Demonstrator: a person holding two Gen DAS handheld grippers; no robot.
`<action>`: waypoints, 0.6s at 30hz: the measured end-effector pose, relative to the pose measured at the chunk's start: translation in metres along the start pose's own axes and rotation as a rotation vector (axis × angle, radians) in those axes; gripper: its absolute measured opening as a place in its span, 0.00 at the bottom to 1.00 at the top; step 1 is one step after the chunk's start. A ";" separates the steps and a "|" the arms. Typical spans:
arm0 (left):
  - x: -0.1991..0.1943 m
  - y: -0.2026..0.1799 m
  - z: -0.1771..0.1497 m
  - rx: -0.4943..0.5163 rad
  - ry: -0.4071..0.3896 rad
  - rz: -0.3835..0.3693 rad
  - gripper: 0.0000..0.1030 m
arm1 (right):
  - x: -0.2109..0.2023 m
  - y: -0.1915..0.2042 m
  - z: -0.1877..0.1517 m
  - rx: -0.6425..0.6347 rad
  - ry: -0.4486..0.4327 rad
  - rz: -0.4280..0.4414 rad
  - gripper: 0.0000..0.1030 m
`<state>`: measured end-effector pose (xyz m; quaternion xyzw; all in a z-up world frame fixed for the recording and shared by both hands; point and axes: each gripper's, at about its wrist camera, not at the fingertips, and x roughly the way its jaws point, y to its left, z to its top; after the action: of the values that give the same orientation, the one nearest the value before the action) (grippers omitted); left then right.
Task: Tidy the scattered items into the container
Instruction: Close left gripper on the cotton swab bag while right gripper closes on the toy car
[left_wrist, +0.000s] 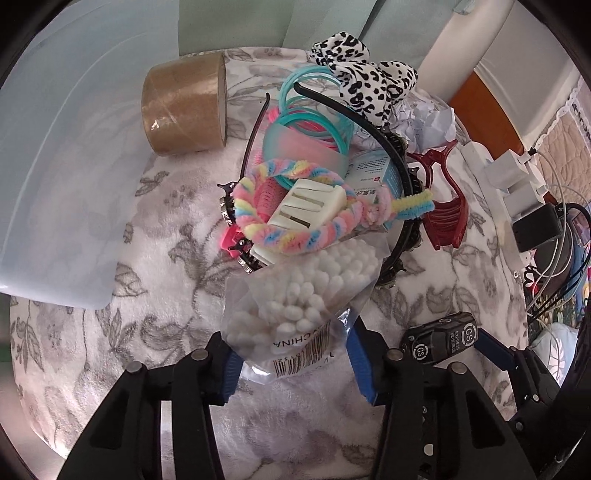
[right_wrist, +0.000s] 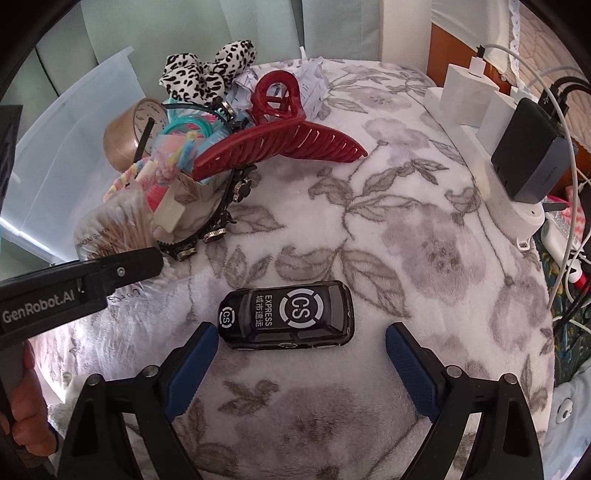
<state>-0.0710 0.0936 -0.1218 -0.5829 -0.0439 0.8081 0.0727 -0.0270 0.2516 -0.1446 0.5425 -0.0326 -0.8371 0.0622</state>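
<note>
My left gripper (left_wrist: 295, 365) is shut on a clear bag of cotton swabs (left_wrist: 306, 295), which rests against a pile of hair things. The pile holds a pastel twisted hair tie (left_wrist: 295, 206), teal rings (left_wrist: 314, 110), a black headband (left_wrist: 391, 147), a leopard scrunchie (left_wrist: 365, 77) and a dark red claw clip (right_wrist: 280, 144). A translucent container (left_wrist: 55, 177) stands at the left. My right gripper (right_wrist: 299, 354) is open around a black toy car (right_wrist: 288, 314) on the floral blanket; the car also shows in the left wrist view (left_wrist: 439, 339).
A brown tape roll (left_wrist: 184, 107) lies beside the container. Crumpled paper (left_wrist: 432, 118) sits behind the pile. White chargers, a dark power adapter (right_wrist: 528, 155) and cables line the right edge. The left gripper's body (right_wrist: 74, 291) reaches in at the left of the right wrist view.
</note>
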 end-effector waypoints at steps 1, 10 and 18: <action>0.000 0.001 -0.001 -0.002 0.001 -0.001 0.50 | 0.001 0.003 0.000 -0.010 0.002 -0.012 0.91; 0.002 -0.002 -0.002 -0.017 0.014 0.004 0.50 | 0.009 0.018 0.003 -0.066 0.014 -0.103 0.91; -0.001 0.000 -0.011 -0.021 0.022 0.025 0.50 | 0.002 0.013 0.004 -0.039 -0.012 -0.100 0.76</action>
<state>-0.0600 0.0936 -0.1247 -0.5932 -0.0443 0.8018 0.0569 -0.0305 0.2385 -0.1435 0.5370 0.0105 -0.8430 0.0309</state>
